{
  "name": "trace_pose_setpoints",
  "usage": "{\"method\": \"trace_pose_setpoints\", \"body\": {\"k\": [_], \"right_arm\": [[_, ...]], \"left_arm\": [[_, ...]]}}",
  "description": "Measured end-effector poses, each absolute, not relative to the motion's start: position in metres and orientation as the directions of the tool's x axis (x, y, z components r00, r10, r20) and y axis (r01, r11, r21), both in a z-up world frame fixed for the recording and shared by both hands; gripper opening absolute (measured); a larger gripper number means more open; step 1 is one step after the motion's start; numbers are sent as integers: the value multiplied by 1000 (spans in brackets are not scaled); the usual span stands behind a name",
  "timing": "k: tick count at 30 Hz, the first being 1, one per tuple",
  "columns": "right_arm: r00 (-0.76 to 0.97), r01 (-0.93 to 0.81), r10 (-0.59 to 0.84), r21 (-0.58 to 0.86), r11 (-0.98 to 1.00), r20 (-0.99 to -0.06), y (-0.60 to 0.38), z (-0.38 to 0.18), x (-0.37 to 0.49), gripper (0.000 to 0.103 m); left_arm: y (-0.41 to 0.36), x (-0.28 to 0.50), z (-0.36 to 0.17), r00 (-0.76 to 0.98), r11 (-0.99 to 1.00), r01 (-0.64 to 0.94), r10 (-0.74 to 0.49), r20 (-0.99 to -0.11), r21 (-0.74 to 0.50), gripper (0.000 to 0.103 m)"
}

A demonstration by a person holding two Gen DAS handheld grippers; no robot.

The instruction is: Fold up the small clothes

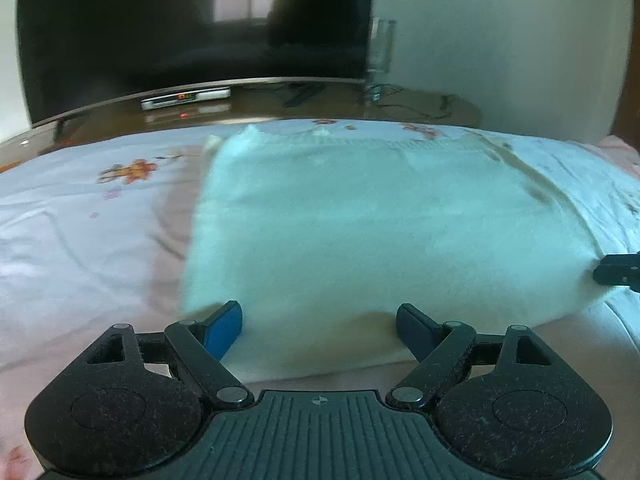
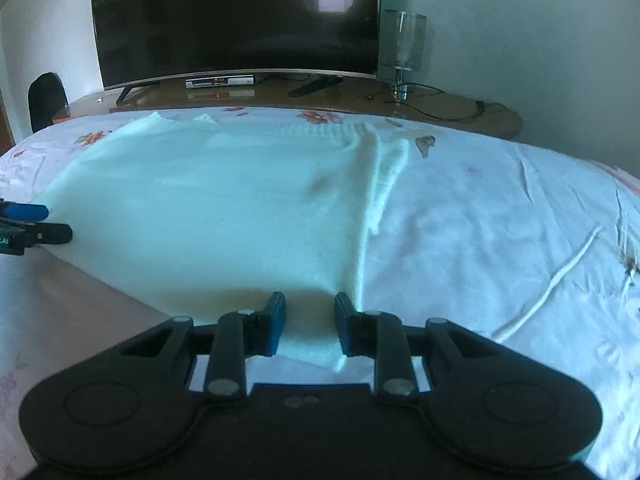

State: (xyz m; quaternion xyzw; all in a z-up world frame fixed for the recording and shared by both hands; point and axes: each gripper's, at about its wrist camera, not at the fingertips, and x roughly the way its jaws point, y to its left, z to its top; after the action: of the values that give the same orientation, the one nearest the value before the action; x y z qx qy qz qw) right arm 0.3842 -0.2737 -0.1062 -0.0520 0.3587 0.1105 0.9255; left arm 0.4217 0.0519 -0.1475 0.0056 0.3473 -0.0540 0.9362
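A pale mint knitted garment (image 1: 360, 220) (image 2: 208, 200) lies spread on the bed, with one ribbed sleeve (image 2: 384, 176) folded in along its right side. My left gripper (image 1: 318, 312) is open wide at the garment's near left edge, and the cloth between its pads is not pinched. It also shows at the left rim of the right wrist view as the left gripper (image 2: 44, 222). My right gripper (image 2: 310, 300) has narrow jaws, and the near right corner fills the gap between its pads. The right gripper (image 1: 618, 272) sits at the garment's right edge.
The floral bed sheet (image 1: 80, 240) (image 2: 500, 220) stretches out on both sides. Beyond the bed stands a wooden desk (image 2: 460, 112) with a dark TV (image 2: 232, 20), a set-top box (image 2: 220, 82), a remote (image 2: 316, 85) and a glass lamp (image 2: 404, 48). A dark chair (image 2: 46, 100) is far left.
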Motion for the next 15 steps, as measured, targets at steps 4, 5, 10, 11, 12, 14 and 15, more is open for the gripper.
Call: {"method": "trace_pose_setpoints", "body": {"k": [4,5,10,11,12,14,15], "right_arm": [[749,-235,193,18,972,-634,-273,-85,376,28],[752,-236,208,39,971,-626,-273,-80,375,28],[734,-262,296,147,954,-611,-265,-66,375,28],[734,-260,306,165,951,-607,-263,-64,376,26],[733,-258,318,186,948,-601,-261,-63,378,25],[727,-256,346,233,938,-594,-259,-61,383,22],[722,-257,361,255,932,-591,-257,-60,387,20]], "left_arm": [[82,392,-131,766,958,-10,-177,-617,-287,84],[92,386,-134,764,926,-66,-193,-616,-373,84],[119,382,-167,792,753,-210,-242,-560,-624,80],[122,382,-172,805,705,-223,-257,-535,-673,80],[124,384,-176,815,669,-232,-263,-516,-706,80],[123,390,-181,832,634,-237,-258,-491,-736,80],[120,394,-183,837,629,-238,-254,-485,-740,80]]}}
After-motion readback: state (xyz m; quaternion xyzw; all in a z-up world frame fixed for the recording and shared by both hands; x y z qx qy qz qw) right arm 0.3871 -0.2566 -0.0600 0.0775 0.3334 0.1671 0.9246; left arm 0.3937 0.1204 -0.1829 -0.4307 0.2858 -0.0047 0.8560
